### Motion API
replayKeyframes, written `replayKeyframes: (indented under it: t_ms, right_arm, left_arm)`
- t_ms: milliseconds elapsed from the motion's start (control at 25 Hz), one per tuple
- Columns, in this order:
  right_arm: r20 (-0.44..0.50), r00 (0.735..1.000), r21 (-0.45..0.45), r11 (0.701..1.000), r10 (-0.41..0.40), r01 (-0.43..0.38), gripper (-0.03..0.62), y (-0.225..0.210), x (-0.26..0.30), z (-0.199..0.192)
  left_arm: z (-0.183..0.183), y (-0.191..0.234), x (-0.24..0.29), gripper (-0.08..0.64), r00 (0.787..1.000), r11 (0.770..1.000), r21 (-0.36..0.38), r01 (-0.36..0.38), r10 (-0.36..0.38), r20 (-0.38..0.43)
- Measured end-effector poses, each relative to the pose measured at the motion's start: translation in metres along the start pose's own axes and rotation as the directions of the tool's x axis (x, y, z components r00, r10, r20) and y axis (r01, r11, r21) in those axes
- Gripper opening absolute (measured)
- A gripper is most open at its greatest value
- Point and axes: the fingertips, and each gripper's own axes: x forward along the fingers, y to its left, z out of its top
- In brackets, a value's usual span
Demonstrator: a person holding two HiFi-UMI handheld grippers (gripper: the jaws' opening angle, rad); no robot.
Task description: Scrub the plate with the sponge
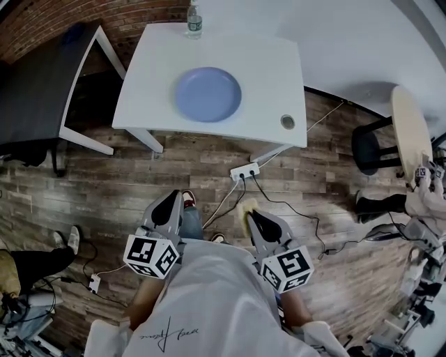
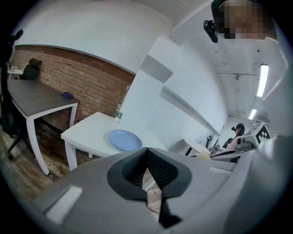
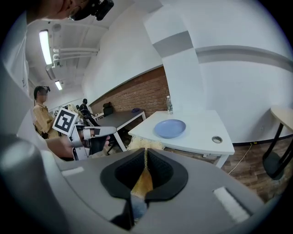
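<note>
A round blue plate [image 1: 208,94] lies in the middle of a white table [image 1: 272,70] ahead of me; it also shows in the left gripper view as the plate [image 2: 125,139] and in the right gripper view as the plate [image 3: 170,128]. My right gripper [image 1: 246,209] is shut on a yellow sponge [image 1: 245,207], whose edge sticks up past the jaws as the sponge [image 3: 144,145]. My left gripper [image 1: 169,204] is shut with nothing in it. Both grippers hang over the wooden floor, well short of the table.
A water bottle [image 1: 194,21] stands at the table's far edge, and a round cable hole [image 1: 288,122] is near its right corner. A power strip [image 1: 244,171] with cables lies on the floor before the table. A dark desk [image 1: 42,77] is at left, a round stool [image 1: 408,125] at right.
</note>
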Motion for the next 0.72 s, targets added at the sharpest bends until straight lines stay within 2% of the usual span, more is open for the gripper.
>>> replayKeyframes:
  t_ms: [240, 520, 720]
  right_arm:
    - [-0.003, 1.0, 0.001, 1.0, -0.002, 0.002, 0.021, 0.006, 0.049, 0.036]
    - [-0.026, 1.0, -0.033, 0.999, 0.001, -0.002, 0.022, 0.027, 0.105, 0.068]
    - [-0.041, 0.999, -0.062, 0.998, -0.024, 0.021, 0.023, 0.034, 0.115, 0.08]
  left_arm:
    - [0.034, 0.051, 0.023, 0.0, 1.0, 1.0, 0.01, -0.022, 0.022, 0.012]
    - [0.055, 0.1, 0.036, 0.0, 1.0, 1.0, -0.006, 0.016, -0.016, 0.009]
    - [0.064, 0.117, 0.04, 0.0, 1.0, 1.0, -0.016, 0.026, -0.026, 0.017]
